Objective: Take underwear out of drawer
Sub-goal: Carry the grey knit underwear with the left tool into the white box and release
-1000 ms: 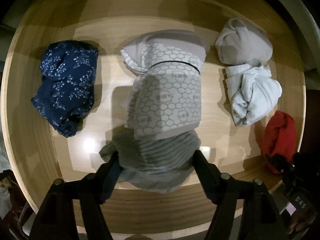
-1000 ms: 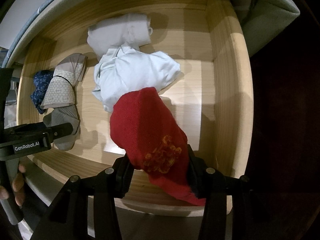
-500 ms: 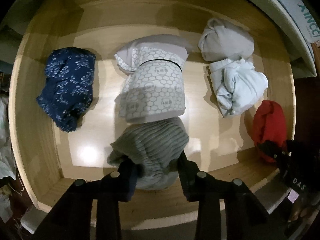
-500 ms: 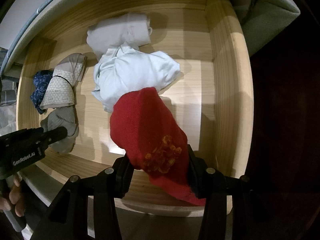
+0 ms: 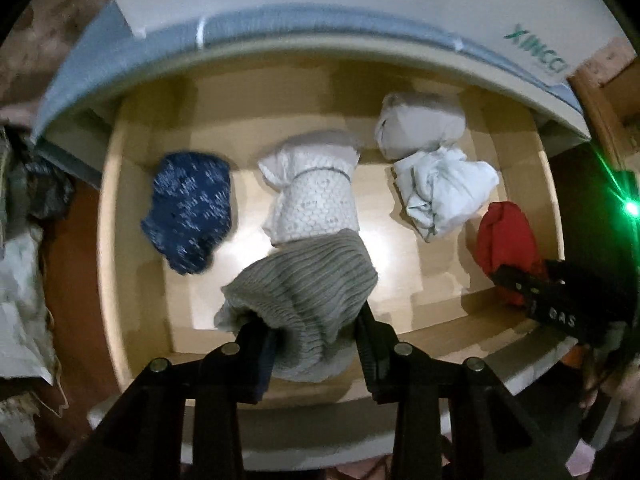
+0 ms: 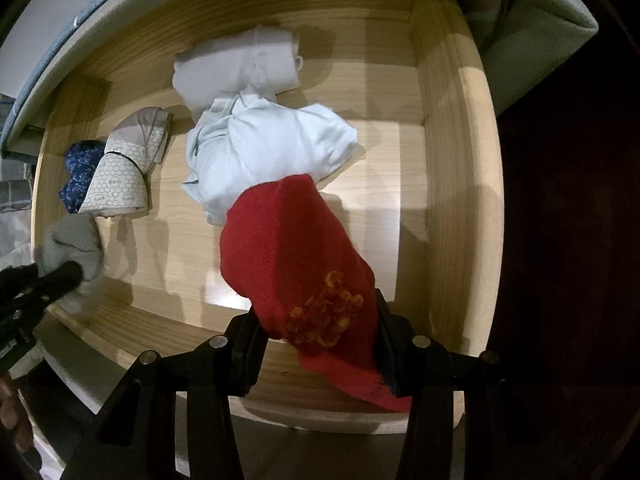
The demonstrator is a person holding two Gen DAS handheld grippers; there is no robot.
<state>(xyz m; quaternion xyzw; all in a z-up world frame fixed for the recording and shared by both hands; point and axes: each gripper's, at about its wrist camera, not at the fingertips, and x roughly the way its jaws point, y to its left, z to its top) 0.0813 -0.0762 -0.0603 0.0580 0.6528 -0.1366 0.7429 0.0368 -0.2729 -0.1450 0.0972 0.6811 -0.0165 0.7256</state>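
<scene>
Presently, left gripper (image 5: pixel 316 344): we clamp grey ribbed bundle (image 5: pixel 304 292); trailing folds may snag drawer (image 5: pixel 136 312) front
Right gripper (image 6: pixel 316 344): we pinch red garment (image 6: pixel 296 264); shallow hold could slip

A home bedroom: a wooden drawer (image 6: pixel 452 184) of rolled underwear (image 6: pixel 260 152) beneath a mattress (image 5: pixel 360 8).

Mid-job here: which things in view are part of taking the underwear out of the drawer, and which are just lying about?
In the job:
- grey ribbed piece, clamped in left gripper
- red piece, clamped in right gripper
- navy floral piece
- honeycomb-print piece
- two pale pieces
- wooden drawer

Lying about:
- cloth heap outside the drawer
</scene>
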